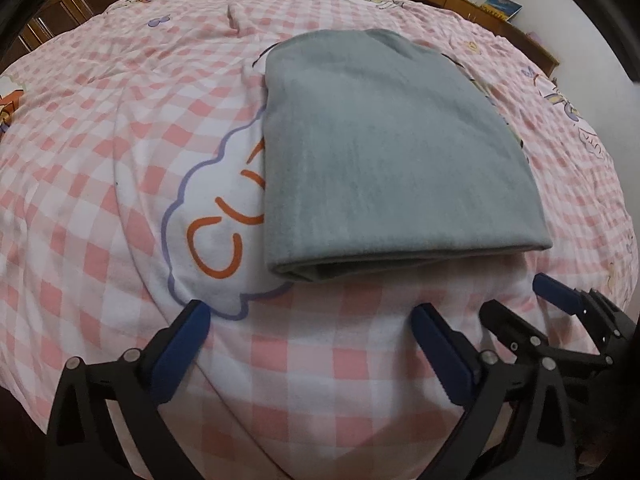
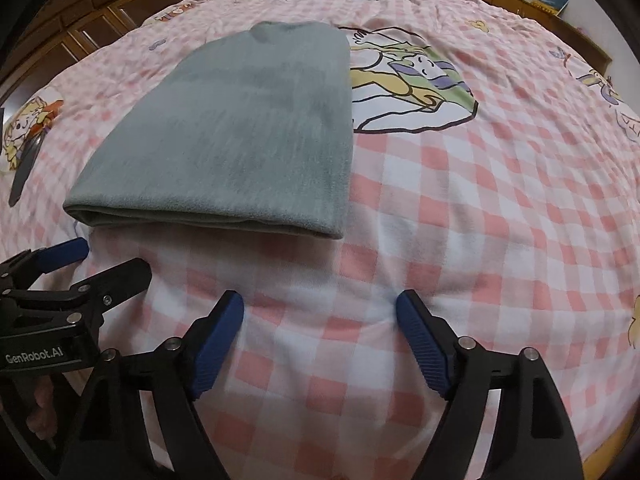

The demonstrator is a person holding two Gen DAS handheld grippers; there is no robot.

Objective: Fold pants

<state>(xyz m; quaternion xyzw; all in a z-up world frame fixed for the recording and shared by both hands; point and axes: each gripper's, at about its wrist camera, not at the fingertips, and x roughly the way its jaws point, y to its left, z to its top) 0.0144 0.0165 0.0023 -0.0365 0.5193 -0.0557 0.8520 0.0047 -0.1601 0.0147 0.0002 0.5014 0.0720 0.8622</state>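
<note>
Currently grey pants (image 1: 384, 152) lie folded flat on the checked bed cover (image 1: 120, 120). Left claw (image 1: 312, 320) and right claw (image 2: 320, 308) both spread, empty, just short of the fold.

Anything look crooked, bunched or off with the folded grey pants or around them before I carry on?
Nothing stands out. The grey pants lie flat in a neat folded stack on the checked bedspread, edges lined up, with no loose leg sticking out. Both the left claw and the right claw are open and clear of the fabric.
</note>
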